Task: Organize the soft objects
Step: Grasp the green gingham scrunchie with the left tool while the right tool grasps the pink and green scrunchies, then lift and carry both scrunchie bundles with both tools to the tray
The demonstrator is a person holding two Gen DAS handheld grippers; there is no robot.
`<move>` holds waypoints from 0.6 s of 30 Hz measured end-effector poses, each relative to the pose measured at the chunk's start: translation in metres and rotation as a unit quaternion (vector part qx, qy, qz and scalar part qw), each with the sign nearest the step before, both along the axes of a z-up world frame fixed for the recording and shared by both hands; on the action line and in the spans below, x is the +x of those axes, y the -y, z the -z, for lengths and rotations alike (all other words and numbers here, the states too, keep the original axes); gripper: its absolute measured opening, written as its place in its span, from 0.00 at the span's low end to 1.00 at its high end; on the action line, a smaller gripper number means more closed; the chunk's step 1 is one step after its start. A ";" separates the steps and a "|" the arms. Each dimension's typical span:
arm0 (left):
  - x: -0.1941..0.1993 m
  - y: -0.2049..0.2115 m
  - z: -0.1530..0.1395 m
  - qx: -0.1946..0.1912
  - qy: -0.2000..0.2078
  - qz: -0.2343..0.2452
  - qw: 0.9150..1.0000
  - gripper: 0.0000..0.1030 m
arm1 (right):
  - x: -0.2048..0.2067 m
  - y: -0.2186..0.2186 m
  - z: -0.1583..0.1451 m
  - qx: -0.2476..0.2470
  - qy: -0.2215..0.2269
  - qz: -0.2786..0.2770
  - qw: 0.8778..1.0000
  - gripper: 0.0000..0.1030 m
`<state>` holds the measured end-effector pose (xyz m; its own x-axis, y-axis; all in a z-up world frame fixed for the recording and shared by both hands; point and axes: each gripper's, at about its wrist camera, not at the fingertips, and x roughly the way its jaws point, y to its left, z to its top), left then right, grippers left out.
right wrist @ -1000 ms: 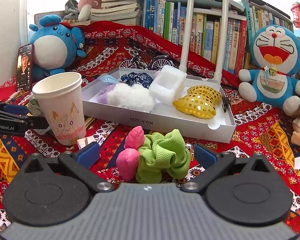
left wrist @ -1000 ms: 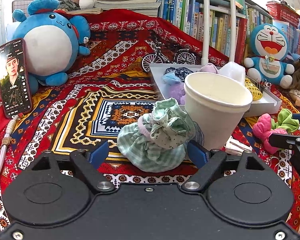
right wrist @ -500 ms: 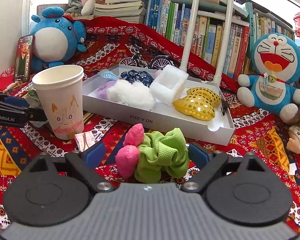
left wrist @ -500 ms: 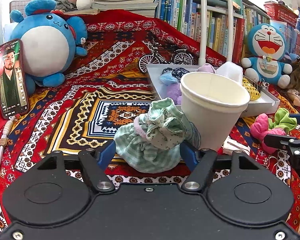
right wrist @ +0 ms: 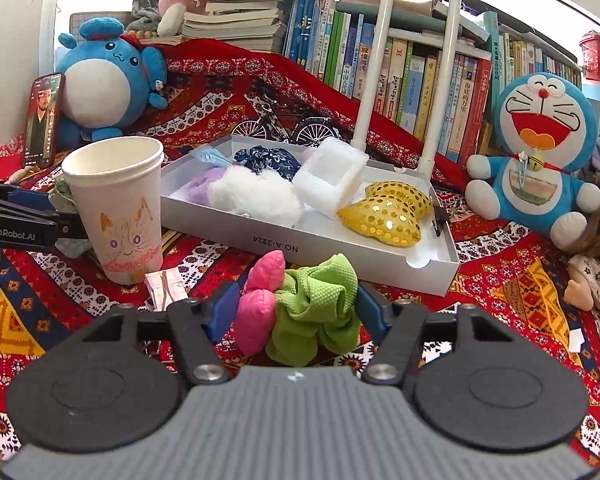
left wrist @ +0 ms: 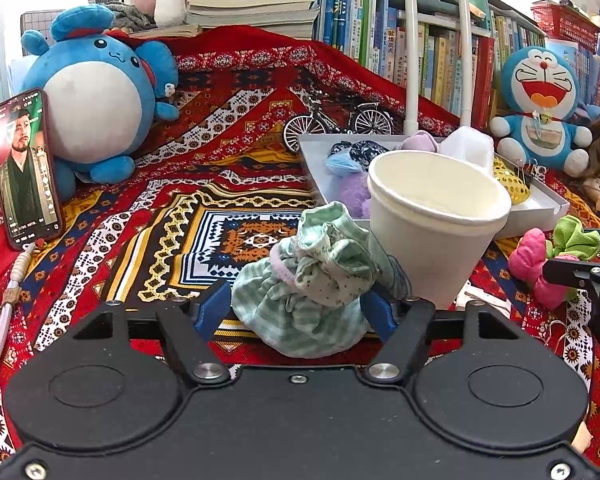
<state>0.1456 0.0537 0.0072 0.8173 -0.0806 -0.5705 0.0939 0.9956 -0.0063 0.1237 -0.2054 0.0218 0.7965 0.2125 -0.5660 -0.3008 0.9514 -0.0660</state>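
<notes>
Both soft pieces look light and squashy, best pinched across the bunched middle. The left gripper (left wrist: 296,310) has just been closing, its jaws now hugging the green striped cloth bundle (left wrist: 308,300) at twelve o'clock; whether they truly squeeze it is hard to tell. The right gripper (right wrist: 292,312) has been closing too, its jaws pressing the pink-and-green scrunchie (right wrist: 300,308), with the white tray (right wrist: 380,258) beyond at one o'clock.
</notes>
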 end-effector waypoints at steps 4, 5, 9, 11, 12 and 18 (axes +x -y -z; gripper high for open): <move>0.002 0.001 0.002 -0.003 -0.019 0.012 1.000 0.40 | 0.000 0.001 -0.001 0.006 0.000 0.002 1.000 0.61; 0.001 0.002 0.002 0.001 -0.018 0.011 1.000 0.39 | 0.000 0.002 -0.001 0.007 0.000 0.003 1.000 0.60; -0.001 0.002 0.001 0.007 -0.019 0.013 1.000 0.29 | 0.001 0.002 -0.002 0.009 -0.001 0.002 1.000 0.59; -0.002 0.002 0.000 0.006 -0.019 0.012 1.000 0.28 | 0.001 0.002 -0.001 0.009 -0.002 0.002 1.000 0.59; -0.002 0.001 0.000 0.006 -0.020 0.012 1.000 0.27 | 0.002 0.002 -0.001 0.008 -0.004 0.002 1.000 0.60; -0.002 0.000 -0.003 0.004 -0.022 0.011 1.000 0.25 | 0.006 0.001 0.003 0.008 -0.017 0.004 1.000 0.61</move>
